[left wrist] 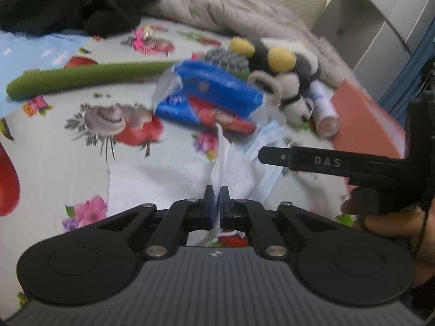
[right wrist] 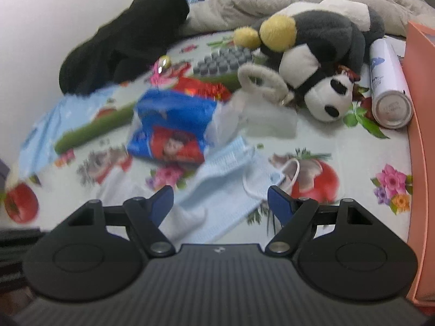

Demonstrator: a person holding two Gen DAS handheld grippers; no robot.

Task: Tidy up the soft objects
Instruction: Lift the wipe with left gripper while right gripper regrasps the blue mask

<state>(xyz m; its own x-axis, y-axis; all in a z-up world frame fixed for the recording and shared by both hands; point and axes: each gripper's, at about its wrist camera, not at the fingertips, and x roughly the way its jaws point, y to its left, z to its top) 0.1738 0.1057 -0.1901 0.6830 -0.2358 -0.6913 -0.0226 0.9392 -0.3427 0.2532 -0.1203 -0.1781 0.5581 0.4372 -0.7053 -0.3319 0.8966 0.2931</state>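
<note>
My left gripper is shut on a white cloth that rises in a fold from the bed to its blue pads. The same white cloth shows under my right gripper, which is open and empty just above a light blue face mask. The mask lies beside the cloth. A blue and red packet lies beyond. A black and white plush toy lies at the back right. The right gripper's finger reaches in from the right.
A white spray can lies beside an orange box on the right. A green stick, black garment, grey quilt and pink hair clip lie on the flowered sheet.
</note>
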